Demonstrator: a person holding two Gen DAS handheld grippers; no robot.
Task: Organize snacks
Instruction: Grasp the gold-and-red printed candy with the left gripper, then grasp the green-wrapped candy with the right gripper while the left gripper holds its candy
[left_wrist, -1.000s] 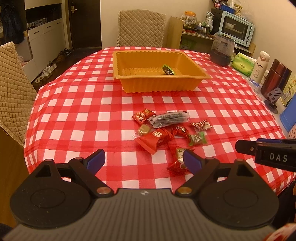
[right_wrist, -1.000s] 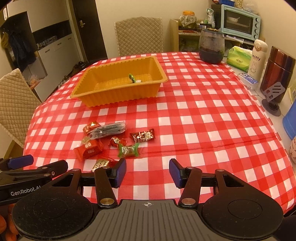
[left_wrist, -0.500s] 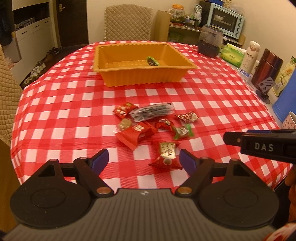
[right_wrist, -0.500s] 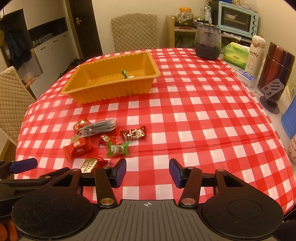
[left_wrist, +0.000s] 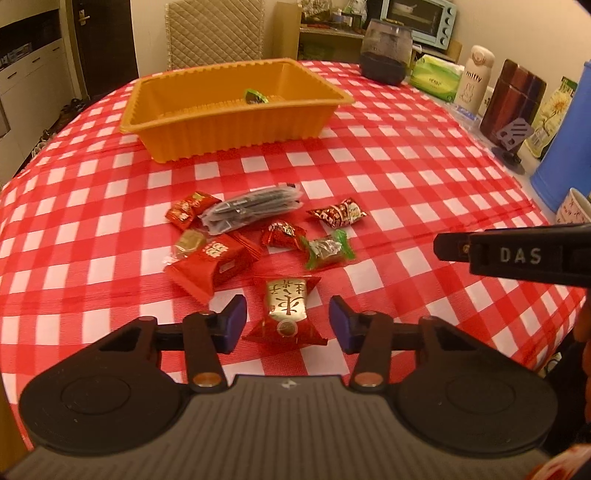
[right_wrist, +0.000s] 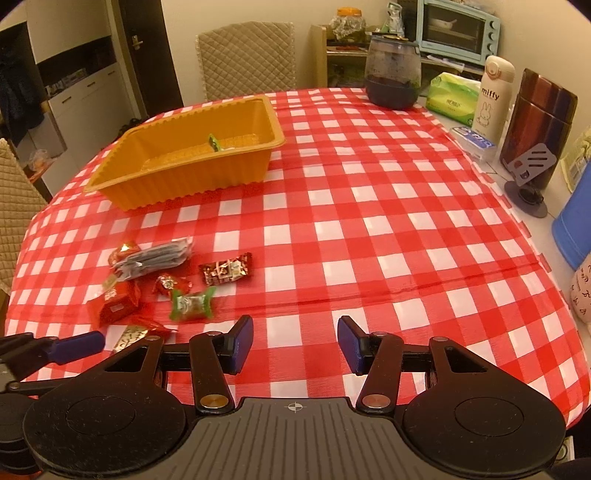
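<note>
A red-and-white checked tabletop (left_wrist: 406, 177) carries an orange ribbed tray (left_wrist: 229, 122), its long axis running left to right across the left wrist view, with a single green-wrapped candy (left_wrist: 255, 96) lying inside near the far wall. Along the right edge stand a dark jar (right_wrist: 393, 77), a green tissue pack (right_wrist: 454, 98) whose print is too small to read, a white bottle marked "miffy" (right_wrist: 493, 98) with a rabbit drawing, and a brown metal canister (right_wrist: 537, 122); a blue container (right_wrist: 574, 218) is cut off by the frame. The right hand-held gripper (right_wrist: 294, 345) hovers over bare cloth with its blue pads spread; seen from the left camera its side reads "DAS". The left hand-held gripper (left_wrist: 284, 323) is spread too, straddling a red-and-gold snack packet (left_wrist: 287, 310) without touching it; the packet's long axis points away from the camera, and its gold panel bears Chinese characters. Beyond it lie a red pouch (left_wrist: 210, 264), a clear pack of dark sticks (left_wrist: 251, 208) angled up to the right, and small wrapped candies (left_wrist: 325, 247) whose printing is illegible.
</note>
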